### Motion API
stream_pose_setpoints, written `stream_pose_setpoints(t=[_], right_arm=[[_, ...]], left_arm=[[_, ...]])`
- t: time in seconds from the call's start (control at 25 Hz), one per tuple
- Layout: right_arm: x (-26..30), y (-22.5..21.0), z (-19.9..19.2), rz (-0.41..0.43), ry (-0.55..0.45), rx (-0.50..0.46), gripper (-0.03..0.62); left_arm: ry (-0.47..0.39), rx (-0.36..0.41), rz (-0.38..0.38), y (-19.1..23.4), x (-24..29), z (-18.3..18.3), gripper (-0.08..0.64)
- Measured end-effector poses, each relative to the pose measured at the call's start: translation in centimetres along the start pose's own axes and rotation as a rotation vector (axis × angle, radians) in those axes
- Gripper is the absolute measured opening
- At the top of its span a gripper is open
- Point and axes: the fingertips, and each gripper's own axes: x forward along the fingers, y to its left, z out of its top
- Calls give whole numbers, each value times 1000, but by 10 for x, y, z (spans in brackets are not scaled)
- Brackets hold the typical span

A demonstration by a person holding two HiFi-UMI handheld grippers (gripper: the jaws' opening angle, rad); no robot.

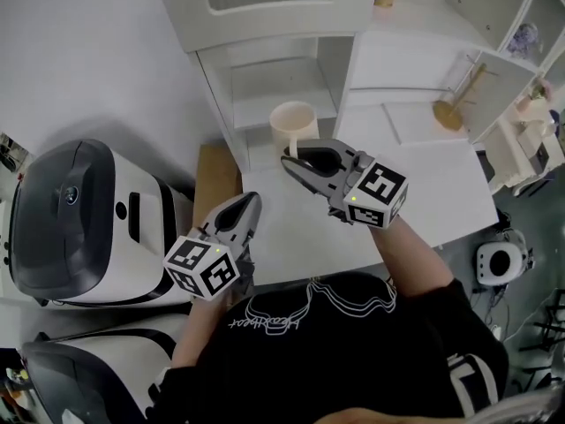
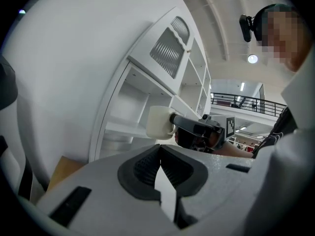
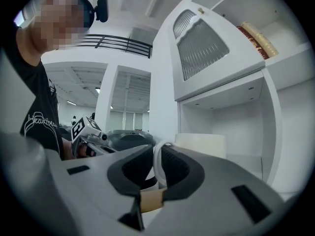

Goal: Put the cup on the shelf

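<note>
Head camera overhead — shelf (image 1: 265, 104) shared

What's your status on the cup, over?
Right tool shut on cup handle. Left tool shut, empty. Holding cup at shelf opening. Nothing blocking.

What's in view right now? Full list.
cup: 1, cream, in front of the shelf's lower bay, handle in the right claw
shelf: 1, white, top centre
table: 1, white, centre right
wooden utensil: 1, tan, table's far right
machines: 2, white and black, left
board: 1, brown, between shelf and machine
left claw: 1, grey, shut, empty, near the table's left edge
right claw: 1, grey, shut on the cup's handle
</note>
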Motion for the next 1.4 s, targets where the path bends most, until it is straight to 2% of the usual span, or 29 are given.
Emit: stream_pose_setpoints(t=[0.4, 0.72, 0.96, 1.4], right_arm=[[41, -43, -9, 11, -5, -21, 58], [71, -71, -28, 1, 13, -1, 60], [81, -85, -35, 2, -30, 2, 58], [89, -118, -46, -63, 3, 135, 43]], left_arm=[[6, -18, 39, 34, 7, 3, 3], [25, -44, 61, 51, 15, -5, 3], [38, -54, 71, 59, 19, -10, 3], [56, -67, 76, 66, 29, -14, 3]])
